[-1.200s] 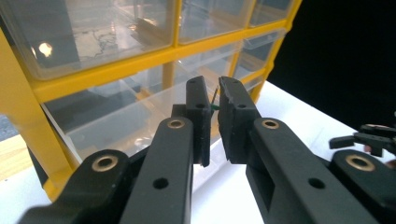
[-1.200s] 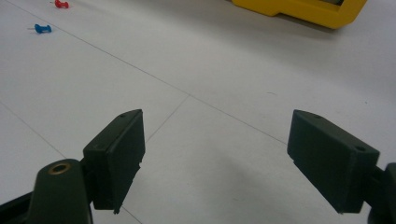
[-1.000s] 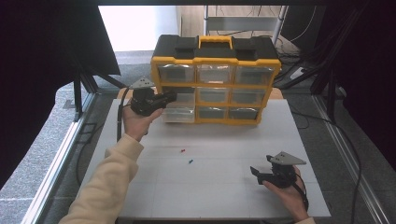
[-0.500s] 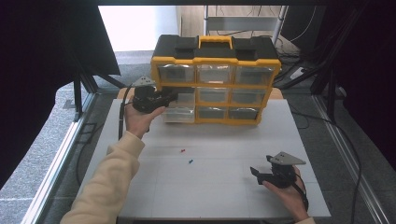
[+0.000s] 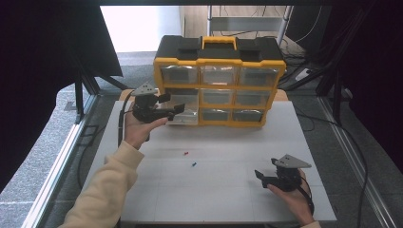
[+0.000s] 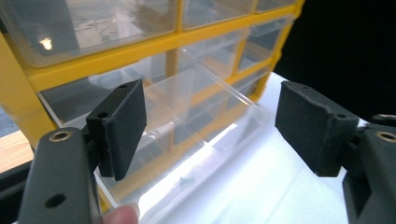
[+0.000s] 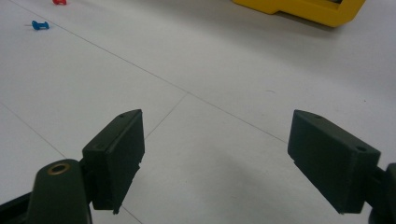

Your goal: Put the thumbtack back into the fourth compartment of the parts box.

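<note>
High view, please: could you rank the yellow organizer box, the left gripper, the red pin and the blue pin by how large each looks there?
1. Yellow organizer box, by far the largest.
2. Left gripper.
3. Red pin and blue pin: both tiny specks that look alike, so I cannot rank them against each other.

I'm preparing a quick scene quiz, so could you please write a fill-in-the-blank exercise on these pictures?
1. The yellow-and-black plastic drawer organizer has a clear drawer pulled ___.
2. The left hand-held gripper has its jaws ___.
3. Beside the small red pin lies a ___ pin on the white table.

Missing: out; open; blue
</note>
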Demonstrator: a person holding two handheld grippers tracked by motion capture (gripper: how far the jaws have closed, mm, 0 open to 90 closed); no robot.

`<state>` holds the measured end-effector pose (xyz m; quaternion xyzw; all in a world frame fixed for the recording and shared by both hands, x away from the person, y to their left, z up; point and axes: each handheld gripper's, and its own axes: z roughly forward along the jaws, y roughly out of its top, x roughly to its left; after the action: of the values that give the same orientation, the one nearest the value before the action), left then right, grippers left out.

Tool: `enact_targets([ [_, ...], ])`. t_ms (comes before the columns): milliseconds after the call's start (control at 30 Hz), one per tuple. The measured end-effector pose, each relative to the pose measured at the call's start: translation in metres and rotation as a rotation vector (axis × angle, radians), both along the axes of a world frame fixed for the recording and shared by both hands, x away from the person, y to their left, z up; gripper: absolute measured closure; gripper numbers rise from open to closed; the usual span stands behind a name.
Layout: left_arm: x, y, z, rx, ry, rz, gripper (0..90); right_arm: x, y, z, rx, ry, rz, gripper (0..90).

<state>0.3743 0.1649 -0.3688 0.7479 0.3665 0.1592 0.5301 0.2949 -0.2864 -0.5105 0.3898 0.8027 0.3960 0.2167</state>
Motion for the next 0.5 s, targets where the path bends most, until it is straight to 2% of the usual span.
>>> enact_targets([
  [200,-0.015,0.005,0.001,0.012,-0.012,-0.010,24.4,0.000,0.000,0.000,-0.001,0.000,-0.001,19.0],
  [500,-0.040,0.004,-0.009,0.040,-0.011,-0.035,25.4,0.000,0.000,0.000,-0.002,0.000,-0.001,19.0],
])
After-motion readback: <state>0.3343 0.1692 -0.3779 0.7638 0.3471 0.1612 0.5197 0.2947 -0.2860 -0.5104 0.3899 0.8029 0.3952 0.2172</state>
